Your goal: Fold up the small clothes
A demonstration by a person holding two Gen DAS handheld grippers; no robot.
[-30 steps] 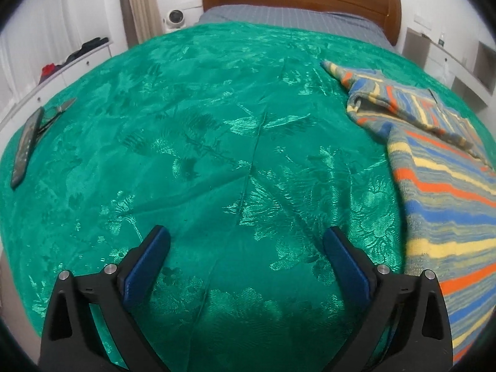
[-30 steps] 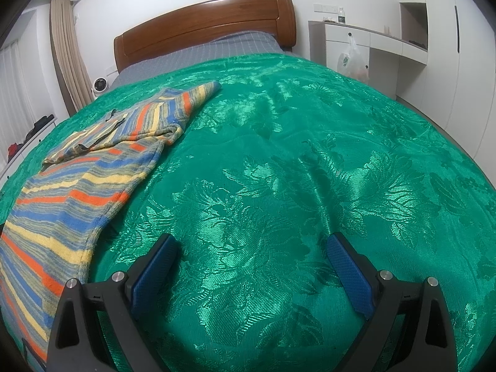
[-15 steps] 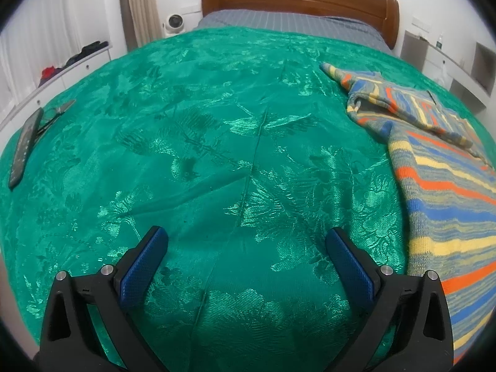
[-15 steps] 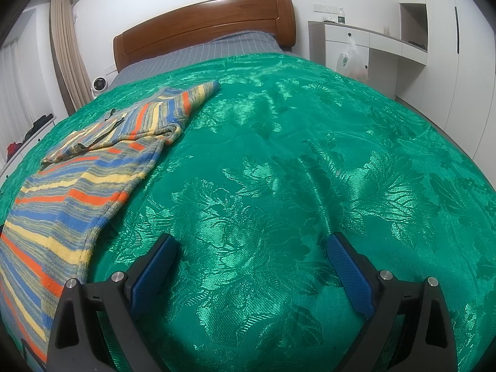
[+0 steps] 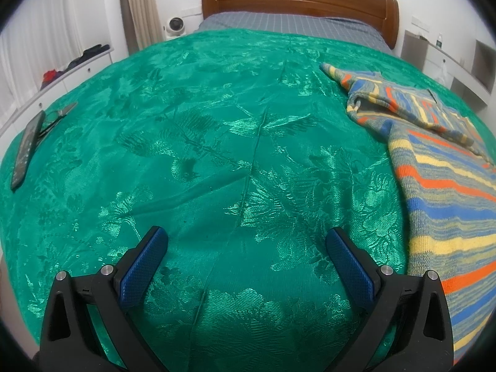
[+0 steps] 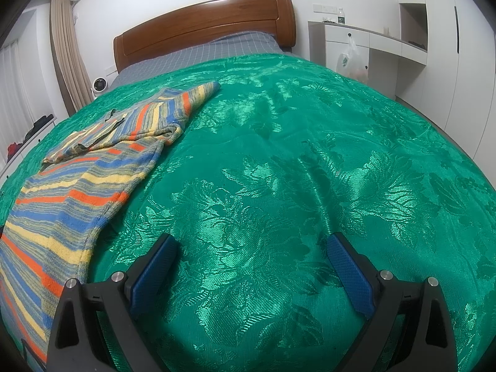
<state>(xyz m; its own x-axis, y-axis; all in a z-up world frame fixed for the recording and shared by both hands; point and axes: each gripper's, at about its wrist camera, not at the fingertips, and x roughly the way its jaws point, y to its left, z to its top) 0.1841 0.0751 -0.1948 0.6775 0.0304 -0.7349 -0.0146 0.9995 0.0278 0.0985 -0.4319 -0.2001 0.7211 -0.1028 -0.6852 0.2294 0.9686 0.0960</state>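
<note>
1. The left gripper [image 5: 246, 241] hangs over the green bedspread [image 5: 217, 155], its blue pads spread wide with nothing between them.
2. The right gripper [image 6: 251, 248] hangs over the same cover, fingers likewise wide apart and empty.
3. The striped sweater [image 5: 443, 192] lies flat on the bedspread between the two grippers, right of the left one and left of the right one [image 6: 71, 192], touching neither.
4. Its far end is bunched, with a sleeve [image 6: 189, 99] pointing toward the headboard [image 6: 204, 28].
5. A remote [image 5: 26, 148] lies near the bed's left edge, glasses [image 5: 57, 114] just beside it.
</note>
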